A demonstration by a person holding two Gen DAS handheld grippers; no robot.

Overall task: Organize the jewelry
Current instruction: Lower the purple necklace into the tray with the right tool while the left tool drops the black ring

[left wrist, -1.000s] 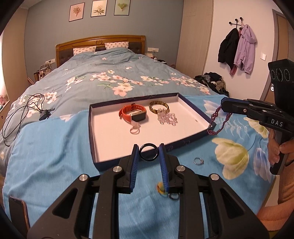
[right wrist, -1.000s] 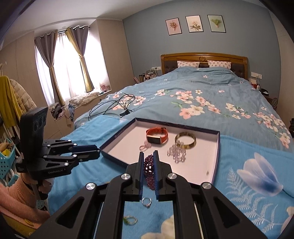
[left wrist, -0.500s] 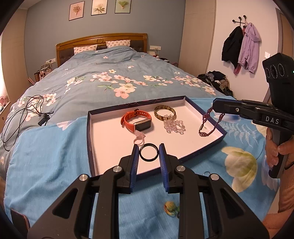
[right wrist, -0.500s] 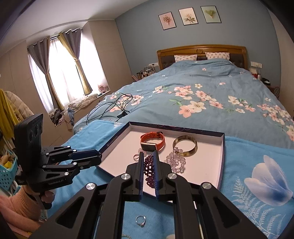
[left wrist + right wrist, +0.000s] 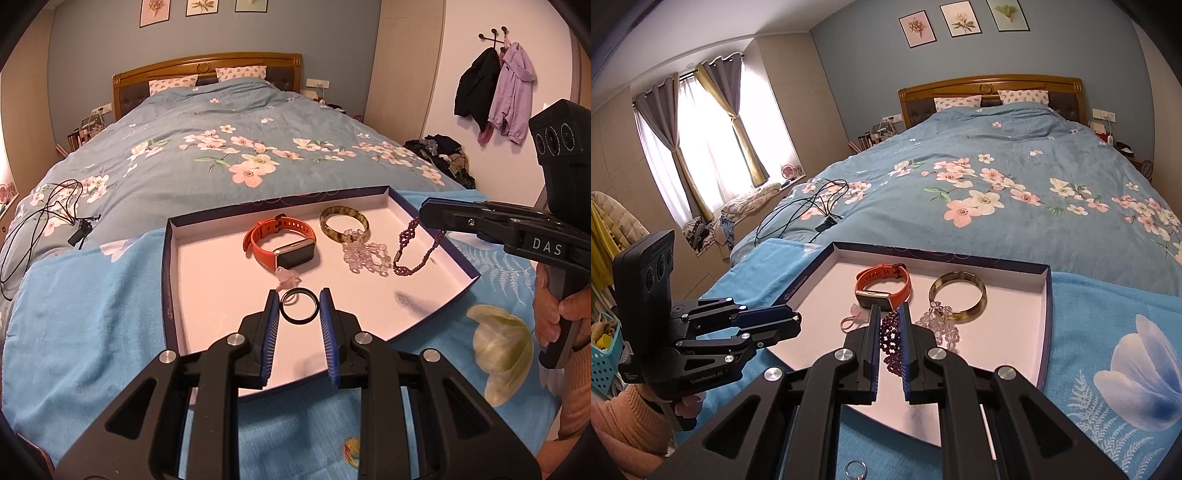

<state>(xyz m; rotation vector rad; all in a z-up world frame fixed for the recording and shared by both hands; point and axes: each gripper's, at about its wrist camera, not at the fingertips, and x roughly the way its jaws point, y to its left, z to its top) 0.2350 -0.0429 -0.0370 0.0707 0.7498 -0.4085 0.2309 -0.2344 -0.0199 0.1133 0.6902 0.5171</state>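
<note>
**Two grippers hold jewelry over the tray on the bed**

A black cable [image 5: 44, 214] lies far left on the flowery bed cover [image 5: 221, 147]. Next to it, on a bright blue blanket [image 5: 92, 314], sits a flat tray [image 5: 168, 280] with dark blue walls and a white floor.

The left gripper [image 5: 298, 306] hangs over the near part of the tray. Its jaws are clamped on a black ring [image 5: 298, 305], one blue pad on each side of it. Just past the ring lies a small pink charm [image 5: 286, 278] on the tray floor.

Behind that is an orange watch [image 5: 280, 243]. To its right lies a brown bangle [image 5: 344, 223], and a clear bead bracelet [image 5: 365, 254] touches the bangle's near edge.

Farther right, the right gripper [image 5: 889, 334] reaches over the right side of the tray. Its jaws are clamped on a purple bead bracelet [image 5: 410, 254], which hangs down in a loop, and its low end looks to reach the tray floor beside the clear beads. A hand [image 5: 557, 317] holds this gripper's handle.

In the right wrist view, a small silver ring [image 5: 856, 469] lies on the blanket, near the tray's close edge and outside it.
</note>
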